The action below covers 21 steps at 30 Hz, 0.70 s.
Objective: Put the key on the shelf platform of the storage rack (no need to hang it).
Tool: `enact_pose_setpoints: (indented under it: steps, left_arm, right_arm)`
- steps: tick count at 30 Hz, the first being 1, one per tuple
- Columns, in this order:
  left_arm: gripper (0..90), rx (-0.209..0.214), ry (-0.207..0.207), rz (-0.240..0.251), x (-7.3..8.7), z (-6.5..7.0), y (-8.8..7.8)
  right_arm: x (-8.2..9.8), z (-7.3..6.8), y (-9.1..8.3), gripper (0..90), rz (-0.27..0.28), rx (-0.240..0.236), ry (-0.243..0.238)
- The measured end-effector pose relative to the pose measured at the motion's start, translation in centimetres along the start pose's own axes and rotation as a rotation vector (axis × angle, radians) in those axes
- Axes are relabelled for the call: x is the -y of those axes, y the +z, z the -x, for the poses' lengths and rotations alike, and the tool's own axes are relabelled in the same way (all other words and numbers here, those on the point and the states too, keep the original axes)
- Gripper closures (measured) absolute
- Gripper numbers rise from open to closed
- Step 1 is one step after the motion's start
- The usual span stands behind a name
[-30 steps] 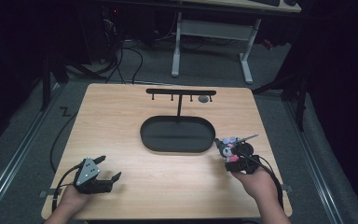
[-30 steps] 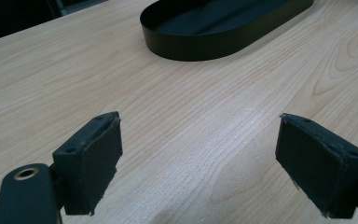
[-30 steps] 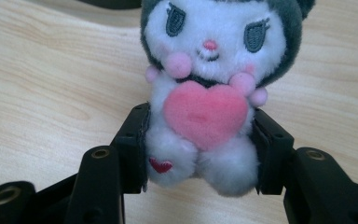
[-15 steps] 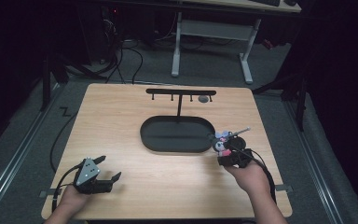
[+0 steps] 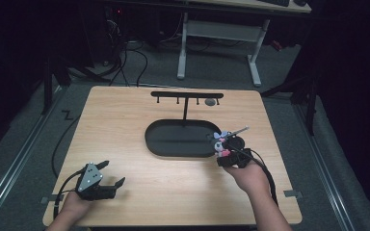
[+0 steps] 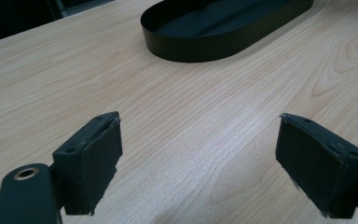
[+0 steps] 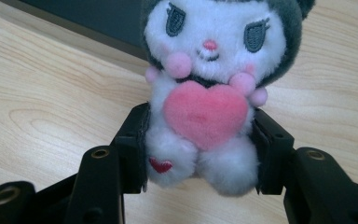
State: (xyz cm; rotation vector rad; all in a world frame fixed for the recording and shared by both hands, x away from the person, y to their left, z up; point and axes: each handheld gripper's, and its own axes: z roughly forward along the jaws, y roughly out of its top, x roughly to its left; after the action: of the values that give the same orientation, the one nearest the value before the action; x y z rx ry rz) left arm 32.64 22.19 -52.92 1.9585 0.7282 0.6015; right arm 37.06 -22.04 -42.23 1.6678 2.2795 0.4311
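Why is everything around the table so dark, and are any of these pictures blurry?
High view: light falls mainly on the wooden table; the floor and desk behind sink into near-black. Left gripper view: the wood grain is sharp, and the black tray looks a little soft. Right gripper view: the plush toy is evenly lit, without glare and slightly soft, between the right gripper fingers.

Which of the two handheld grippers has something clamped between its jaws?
The right gripper, beside the black oval tray: its jaws squeeze a white plush toy with a pink heart. The left gripper has wide-open jaws over the bare wooden table.
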Motion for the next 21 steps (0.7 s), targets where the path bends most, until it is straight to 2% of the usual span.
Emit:
enact_pose_setpoints:
  steps: [8,21]
  left_arm:
    - [15.5,-0.004,-0.009,0.005,0.1,-0.1,-0.1]
    - [15.5,-0.002,-0.007,0.011,0.1,-0.1,-0.2]
  right_arm:
    - [-1.0,-0.8,0.1,48.5,0.011,-0.007,-0.019]
    - [-2.7,-1.7,1.5,48.5,-0.001,-0.020,-0.032]
